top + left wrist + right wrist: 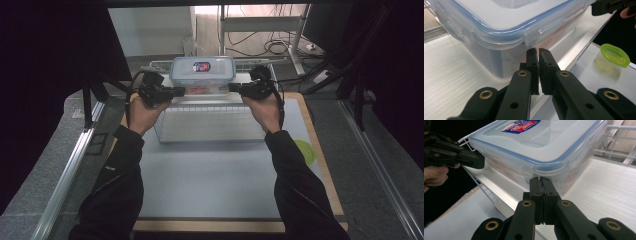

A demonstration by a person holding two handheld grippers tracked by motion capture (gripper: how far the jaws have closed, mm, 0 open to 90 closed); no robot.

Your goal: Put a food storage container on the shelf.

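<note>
A clear plastic food box (pixel 202 72) with a blue-sealed snap lid and a red and blue label sits over the far part of a wire basket (pixel 165 134). My left gripper (pixel 177 91) is shut, its tips (pixel 538 51) against the box's wall (pixel 499 57) just under the lid's rim. On the opposite side my right gripper (pixel 235 88) is shut too, its tips (pixel 540 180) against the box (pixel 536 142). The box is pinched between the two. I cannot tell whether its base rests on the basket's white liner (pixel 609 185).
A small cup with a lime-green lid (pixel 305 150) (pixel 614 55) stands on the grey mat (pixel 210 185) to the right of the basket. The mat lies on a wooden board. Metal rails run along both sides of the table, and cables lie on the floor behind.
</note>
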